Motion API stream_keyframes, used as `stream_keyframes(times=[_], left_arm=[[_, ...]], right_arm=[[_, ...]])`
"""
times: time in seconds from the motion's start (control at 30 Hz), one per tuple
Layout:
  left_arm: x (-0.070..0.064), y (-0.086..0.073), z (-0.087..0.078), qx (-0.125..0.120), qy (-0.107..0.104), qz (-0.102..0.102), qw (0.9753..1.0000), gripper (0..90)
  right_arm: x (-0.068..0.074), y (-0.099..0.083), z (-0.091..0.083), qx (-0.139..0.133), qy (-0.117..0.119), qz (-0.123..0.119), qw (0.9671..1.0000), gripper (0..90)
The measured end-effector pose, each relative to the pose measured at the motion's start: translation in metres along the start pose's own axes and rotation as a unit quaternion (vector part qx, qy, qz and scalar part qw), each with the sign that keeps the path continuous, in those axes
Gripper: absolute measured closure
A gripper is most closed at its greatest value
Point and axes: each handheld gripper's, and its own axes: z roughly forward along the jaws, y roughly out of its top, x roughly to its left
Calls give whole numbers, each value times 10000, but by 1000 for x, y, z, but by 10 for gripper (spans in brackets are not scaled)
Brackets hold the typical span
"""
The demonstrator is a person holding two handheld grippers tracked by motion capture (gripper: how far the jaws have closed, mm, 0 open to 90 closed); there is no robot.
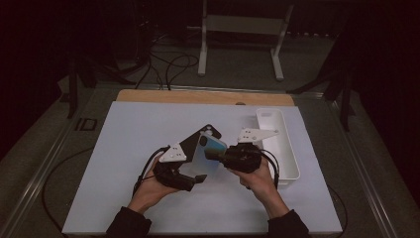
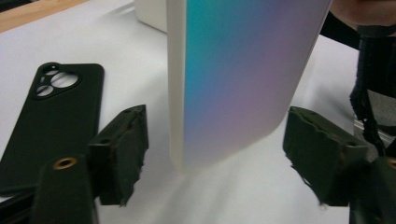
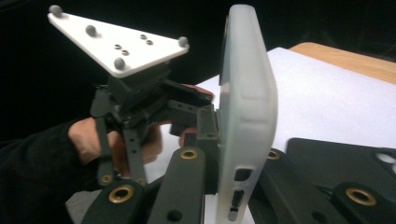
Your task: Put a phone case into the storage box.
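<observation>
- The right gripper point(image 1: 216, 154) is clamped on the phone point(image 1: 210, 148), holding it on edge above the bench point(image 1: 129, 148), likely so the other gripper can reach its free end.
- In the left gripper view, the phone point(image 2: 243, 74) hangs between the left gripper's point(image 2: 215, 154) jaws, which stand apart on either side without touching it; this looks like a handover or a steadying grasp about to be made.
- The black case point(image 2: 51, 116) lies flat on the bench beside the phone, inner side down, probably waiting to be fitted.
- Count: one phone, one case, one white tray point(image 1: 285, 144), two grippers.
</observation>
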Motion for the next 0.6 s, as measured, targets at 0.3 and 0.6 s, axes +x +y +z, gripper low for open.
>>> stream_keyframes(times=[0.3, 0.6], left_arm=[[-2, 0, -1, -199, -473, 34, 9987, 368], [-2, -1, -2, -208, -619, 196, 9977, 554]], right_arm=[[2, -1, 2, -66, 434, -37, 9990, 866], [-2, -2, -3, -74, 473, -68, 9988, 849]])
